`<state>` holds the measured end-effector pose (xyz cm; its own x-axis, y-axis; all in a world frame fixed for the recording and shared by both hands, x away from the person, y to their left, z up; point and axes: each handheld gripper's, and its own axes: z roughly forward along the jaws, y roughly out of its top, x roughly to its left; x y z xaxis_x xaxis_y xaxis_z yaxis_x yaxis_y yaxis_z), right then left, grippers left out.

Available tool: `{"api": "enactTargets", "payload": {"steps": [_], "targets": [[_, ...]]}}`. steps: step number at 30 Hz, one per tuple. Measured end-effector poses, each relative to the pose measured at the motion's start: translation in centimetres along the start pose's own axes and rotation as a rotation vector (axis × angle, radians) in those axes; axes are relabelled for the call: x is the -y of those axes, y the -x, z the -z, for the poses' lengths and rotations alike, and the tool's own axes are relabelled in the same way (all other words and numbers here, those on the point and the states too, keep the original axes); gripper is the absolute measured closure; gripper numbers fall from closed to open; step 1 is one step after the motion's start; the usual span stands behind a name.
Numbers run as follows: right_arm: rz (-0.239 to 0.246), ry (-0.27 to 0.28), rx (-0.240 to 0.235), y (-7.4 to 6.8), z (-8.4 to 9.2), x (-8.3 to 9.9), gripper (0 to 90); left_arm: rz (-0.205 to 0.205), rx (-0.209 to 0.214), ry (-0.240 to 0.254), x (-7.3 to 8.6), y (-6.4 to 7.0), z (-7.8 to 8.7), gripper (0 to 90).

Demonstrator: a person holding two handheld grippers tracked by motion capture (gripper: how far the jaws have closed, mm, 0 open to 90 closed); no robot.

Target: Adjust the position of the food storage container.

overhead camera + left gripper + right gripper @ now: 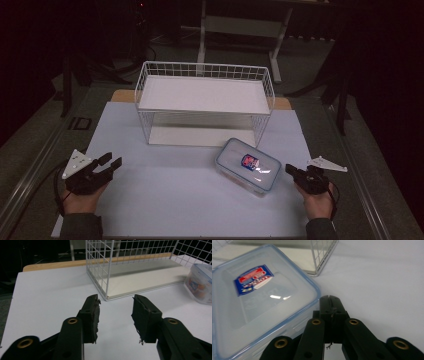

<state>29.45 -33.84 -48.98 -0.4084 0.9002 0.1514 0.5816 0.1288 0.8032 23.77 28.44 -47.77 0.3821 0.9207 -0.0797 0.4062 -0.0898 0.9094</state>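
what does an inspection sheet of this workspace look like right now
surface: white table top, bare at the front
job's things: clear lidded plastic box with a sticker, lying flat in front of the wire shelf rack
clutter: nothing seen
grippers: left gripper jaws apart, nothing between them; right gripper jaws shut, empty, close beside the box's corner
cables: one trails from the left gripper
surroundings: dark room, desk frame behind

Container (248,166): clear plastic, blue-edged lid; label (249,161) blue with red and white print.
Wire rack (205,102): white grid mesh, white shelf boards.
Table sheet (180,190): plain pale white; tan wooden edge (123,96) at 11 o'clock.
Left gripper (111,162), right gripper (290,169): black, brass-coloured rivets, light grey plates.
Surroundings: dark.
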Motion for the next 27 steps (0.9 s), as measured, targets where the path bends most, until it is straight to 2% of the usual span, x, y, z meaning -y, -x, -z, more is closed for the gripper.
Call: {"api": "enactTargets", "payload": {"steps": [4, 6, 7, 12, 19, 27], "targets": [[0.002, -0.019, -0.014, -0.1, -0.8, -0.1, 89.8, -0.001, 0.005, 0.0, 0.0, 0.0, 0.0, 57.7], [0.014, -0.023, -0.002, -0.3, -1.0, -0.2, 89.9, -0.001, 0.008, -0.003, 0.0, 0.0, -0.1, 57.7], [0.005, -0.02, -0.008, -0.2, -1.1, -0.2, 89.9, 0.001, 0.01, -0.004, 0.1, 0.1, -0.1, 57.7], [0.007, -0.019, -0.018, -0.5, -1.4, -0.3, 89.9, -0.001, 0.038, -0.015, 0.0, 0.6, -0.7, 57.8], [0.044, -0.03, -0.062, -2.3, -2.9, -1.0, 90.0, -0.035, 0.076, -0.034, -0.3, 1.8, -1.7, 57.9], [0.093, -0.042, -0.126, -5.4, -5.0, -1.8, 90.0, -0.072, 0.102, -0.057, -0.7, 3.1, -3.5, 59.7]]}}
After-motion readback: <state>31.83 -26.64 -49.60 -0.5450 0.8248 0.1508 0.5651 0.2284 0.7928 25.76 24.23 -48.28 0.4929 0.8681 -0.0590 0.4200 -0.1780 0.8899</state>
